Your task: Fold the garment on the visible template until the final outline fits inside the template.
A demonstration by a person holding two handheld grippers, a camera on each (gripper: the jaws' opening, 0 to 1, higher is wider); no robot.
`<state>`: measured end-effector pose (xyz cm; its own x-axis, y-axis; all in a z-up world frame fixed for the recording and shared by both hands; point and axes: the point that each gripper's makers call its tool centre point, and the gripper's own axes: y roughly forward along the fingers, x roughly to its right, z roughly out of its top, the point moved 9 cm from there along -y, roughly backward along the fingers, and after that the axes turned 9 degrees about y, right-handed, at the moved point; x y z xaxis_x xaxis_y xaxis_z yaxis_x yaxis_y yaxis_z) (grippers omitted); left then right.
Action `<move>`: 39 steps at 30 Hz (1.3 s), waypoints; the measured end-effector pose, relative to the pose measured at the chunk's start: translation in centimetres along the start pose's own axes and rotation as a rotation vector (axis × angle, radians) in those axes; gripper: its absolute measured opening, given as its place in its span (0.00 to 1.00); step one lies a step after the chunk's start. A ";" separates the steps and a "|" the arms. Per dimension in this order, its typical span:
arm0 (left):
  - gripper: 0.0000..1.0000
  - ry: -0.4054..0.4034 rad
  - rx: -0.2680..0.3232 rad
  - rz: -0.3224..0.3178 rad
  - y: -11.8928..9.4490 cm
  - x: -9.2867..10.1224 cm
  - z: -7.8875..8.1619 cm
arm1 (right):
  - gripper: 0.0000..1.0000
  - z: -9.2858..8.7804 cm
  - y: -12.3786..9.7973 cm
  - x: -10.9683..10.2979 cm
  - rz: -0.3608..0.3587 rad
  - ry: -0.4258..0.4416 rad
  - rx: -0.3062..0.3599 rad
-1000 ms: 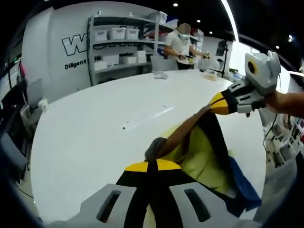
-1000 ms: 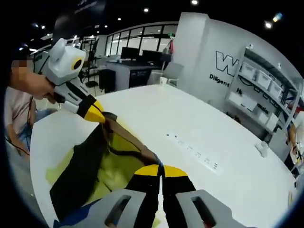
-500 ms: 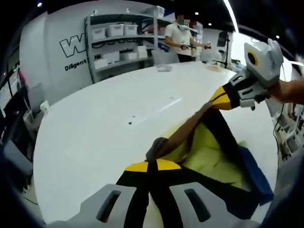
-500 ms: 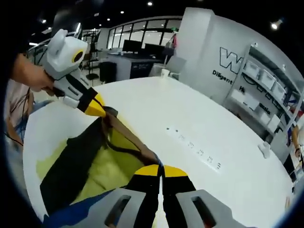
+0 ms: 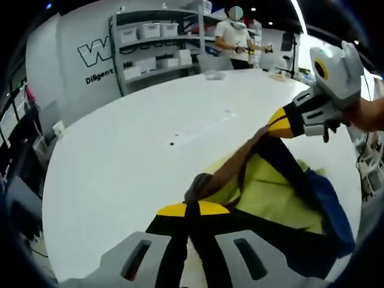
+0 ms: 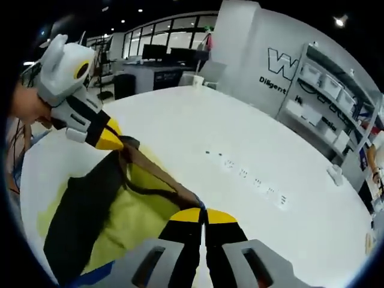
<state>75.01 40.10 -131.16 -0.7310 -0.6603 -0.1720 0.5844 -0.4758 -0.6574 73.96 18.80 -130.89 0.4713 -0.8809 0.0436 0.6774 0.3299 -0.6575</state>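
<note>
- Shelving (image 5: 156,48) against the far wall carries several white storage bins (image 5: 149,30) on its levels; what is in them cannot be made out.
- One garment (image 5: 282,198), black with brown edging and a blue part at its far side, lies on a yellow-green template (image 5: 270,189) near the edge of the white tabletop (image 5: 120,162).
- In the right gripper view the same garment (image 6: 90,204) spreads over the template (image 6: 138,219), with its brown edge lifted and stretched between the two tools.
- Two hand-held grippers are at work. The left hand-held gripper (image 5: 191,210) has its yellow-tipped jaws closed together on a corner of the garment's brown edge.
- The right hand-held gripper (image 6: 203,215) likewise has its jaws pressed together on the other end of that edge.
- Each tool appears in the other's view: the right hand-held gripper (image 5: 282,127) enters the left gripper view from the right, and the left hand-held gripper (image 6: 111,139) enters the right gripper view from the left, both pinching cloth.
- A row of small dark marks (image 6: 246,174) runs across the bare tabletop (image 6: 198,132).
- One person (image 5: 235,36) stands at the far end of the tabletop.
</note>
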 end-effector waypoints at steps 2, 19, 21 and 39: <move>0.08 0.022 -0.006 0.035 0.1 -0.3 -0.1 | 0.00 -0.1 0.1 0.1 -0.011 -0.006 -0.008; 0.23 -0.039 -0.007 0.039 -1.6 -0.7 -1.3 | 0.38 -0.7 -1.1 -0.3 0.039 0.033 0.065; 0.26 -0.035 0.003 0.023 -1.8 -0.3 -1.3 | 0.43 -0.9 -1.5 -0.3 0.047 0.036 0.074; 0.46 0.053 0.050 -0.057 -4.0 1.8 -0.7 | 0.65 -2.1 -5.1 -1.3 0.087 0.025 0.082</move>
<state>71.13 41.25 -129.39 -0.7807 -0.5999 -0.1748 0.5570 -0.5413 -0.6299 68.71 17.52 -129.13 0.5168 -0.8556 -0.0305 0.6790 0.4313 -0.5941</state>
